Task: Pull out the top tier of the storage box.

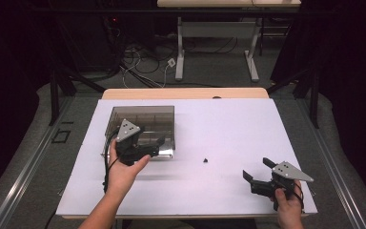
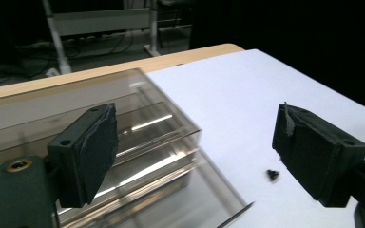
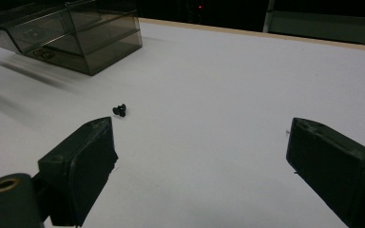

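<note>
Item: small black screw (image 1: 205,161), loose on the white surface (image 1: 228,129), between my two hand-held grippers. Left hand-held gripper (image 1: 158,143), jaws spread and empty, at the clear compartment box (image 1: 143,117); screw lies to its right, nearer than to my right hand-held gripper (image 1: 256,169), also spread and empty. Right gripper view shows the screw (image 3: 119,110) far-left of its jaws.

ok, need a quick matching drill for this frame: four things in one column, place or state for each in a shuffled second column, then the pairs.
Things:
1. left gripper
2. right gripper
3. compartment box
4. small black screw

Place or state:
A. loose on the white mat, between the two grippers
B. smoky clear plastic, at the mat's far left
C. open, jaws over the box's near edge
D. open, empty, at the mat's near right

Pairs: 1-C, 2-D, 3-B, 4-A
</note>
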`<state>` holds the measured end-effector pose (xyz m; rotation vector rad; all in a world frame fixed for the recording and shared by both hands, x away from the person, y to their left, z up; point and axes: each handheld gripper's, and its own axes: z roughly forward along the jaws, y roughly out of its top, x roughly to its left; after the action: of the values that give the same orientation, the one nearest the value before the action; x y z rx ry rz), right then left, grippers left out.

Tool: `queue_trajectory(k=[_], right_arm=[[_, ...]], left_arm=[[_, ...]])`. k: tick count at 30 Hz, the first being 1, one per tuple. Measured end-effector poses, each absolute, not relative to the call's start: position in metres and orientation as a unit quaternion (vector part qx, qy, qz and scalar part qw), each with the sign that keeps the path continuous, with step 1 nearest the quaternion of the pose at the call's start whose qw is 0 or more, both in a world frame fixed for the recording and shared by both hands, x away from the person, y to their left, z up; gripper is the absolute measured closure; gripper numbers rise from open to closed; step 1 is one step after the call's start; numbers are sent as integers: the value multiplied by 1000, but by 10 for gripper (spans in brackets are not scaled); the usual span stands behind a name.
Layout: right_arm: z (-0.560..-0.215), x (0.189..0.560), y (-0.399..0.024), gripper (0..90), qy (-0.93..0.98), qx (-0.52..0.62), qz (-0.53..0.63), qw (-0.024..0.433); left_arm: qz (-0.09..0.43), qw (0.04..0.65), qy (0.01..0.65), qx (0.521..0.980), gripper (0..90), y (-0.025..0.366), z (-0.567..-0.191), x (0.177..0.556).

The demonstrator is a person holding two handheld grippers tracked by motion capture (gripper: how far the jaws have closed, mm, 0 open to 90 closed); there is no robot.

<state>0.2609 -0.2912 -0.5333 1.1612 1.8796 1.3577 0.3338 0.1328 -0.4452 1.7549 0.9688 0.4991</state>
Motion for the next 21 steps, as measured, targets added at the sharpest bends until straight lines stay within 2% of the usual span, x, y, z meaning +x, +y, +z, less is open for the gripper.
queue_trajectory(k=[5, 21], right_arm=[[-532, 260, -291, 88, 698, 429, 505, 273], [-531, 260, -293, 88, 696, 428, 507, 274]], left_arm=[[186, 515, 398, 736, 97, 113, -450, 336], [165, 508, 368, 761, 125, 63, -464, 337]])
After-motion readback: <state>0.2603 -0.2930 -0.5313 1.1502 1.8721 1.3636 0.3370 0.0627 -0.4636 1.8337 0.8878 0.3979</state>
